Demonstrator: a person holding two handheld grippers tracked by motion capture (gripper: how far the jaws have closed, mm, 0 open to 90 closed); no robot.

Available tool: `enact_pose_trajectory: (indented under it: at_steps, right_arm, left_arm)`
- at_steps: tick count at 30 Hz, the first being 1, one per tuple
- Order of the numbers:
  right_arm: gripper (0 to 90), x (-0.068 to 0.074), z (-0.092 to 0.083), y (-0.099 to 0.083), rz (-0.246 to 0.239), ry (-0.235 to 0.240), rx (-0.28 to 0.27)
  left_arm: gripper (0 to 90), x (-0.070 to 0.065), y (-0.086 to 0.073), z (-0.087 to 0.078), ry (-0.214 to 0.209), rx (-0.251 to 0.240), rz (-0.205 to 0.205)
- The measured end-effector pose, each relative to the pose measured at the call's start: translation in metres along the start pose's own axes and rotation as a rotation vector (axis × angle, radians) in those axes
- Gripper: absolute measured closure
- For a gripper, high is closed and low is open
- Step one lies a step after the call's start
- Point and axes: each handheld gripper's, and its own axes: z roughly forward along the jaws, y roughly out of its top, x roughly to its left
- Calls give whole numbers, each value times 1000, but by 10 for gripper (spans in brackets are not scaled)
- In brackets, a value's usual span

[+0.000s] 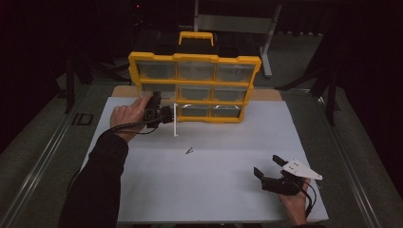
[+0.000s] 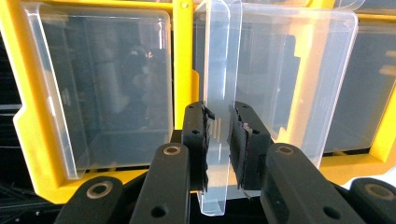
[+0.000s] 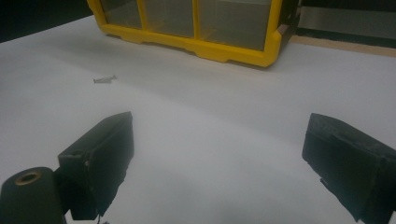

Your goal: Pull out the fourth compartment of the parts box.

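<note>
Jaws around clear drawer front

The room is dim and dark at the edges; the white bench shows brightest. Glare streaks the clear drawer, and close fingers blur softly.

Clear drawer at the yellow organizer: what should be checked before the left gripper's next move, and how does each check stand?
1. Left gripper shut on the clear drawer's front lip: ok.
2. Drawer pulled out of the yellow organizer: cannot tell how far; it shows part way out at the bottom row.
3. Drawer contents: cannot tell through the plastic.
4. Right gripper open and resting apart, low on the white table: ok.
5. Small screw lying loose on the table in front of the organizer, clear of both grippers: ok.
</note>
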Motion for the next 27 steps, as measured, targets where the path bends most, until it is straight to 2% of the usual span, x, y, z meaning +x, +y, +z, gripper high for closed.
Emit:
enact_pose_trajectory:
  at_steps: [9,27]
  right_arm:
    - [89,1,0,0,0,1,4]
    - [89,1,1,0,-3,5,6]
  left_arm:
    - [777,-4,-1,-10,7,-5,-11]
    - [777,-8,-2,-27,12,-8,14]
